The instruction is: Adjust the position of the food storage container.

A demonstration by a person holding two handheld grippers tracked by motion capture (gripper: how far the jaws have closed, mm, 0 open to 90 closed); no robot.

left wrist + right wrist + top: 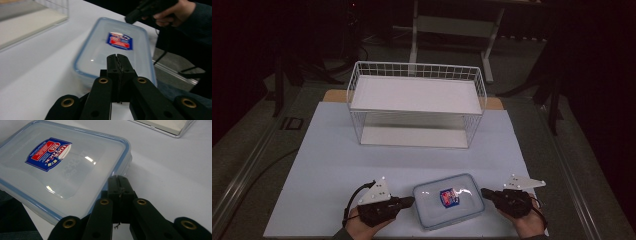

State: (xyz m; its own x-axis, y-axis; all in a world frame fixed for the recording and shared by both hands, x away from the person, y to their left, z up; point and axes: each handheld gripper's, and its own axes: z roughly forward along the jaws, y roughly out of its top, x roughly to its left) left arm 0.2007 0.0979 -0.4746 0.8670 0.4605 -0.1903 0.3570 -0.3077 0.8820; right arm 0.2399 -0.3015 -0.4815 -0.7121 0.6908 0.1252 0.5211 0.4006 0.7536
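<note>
Plastic container point(448, 200) lies between closed left gripper point(409, 201) and closed right gripper point(484, 192).

The clear rectangular plastic container point(448, 201) lies on the white table sheet point(327, 165), in front of the white two-tier wire rack point(417, 102).

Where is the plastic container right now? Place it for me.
In the high view the plastic container lies on the table's near edge, between the left gripper and right gripper, before the wire shelf.

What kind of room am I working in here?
Probably a lab or workshop bench: a table under a plain white sheet, a white wire rack, a clear plastic container, and metal desk frames in the dark behind.
</note>
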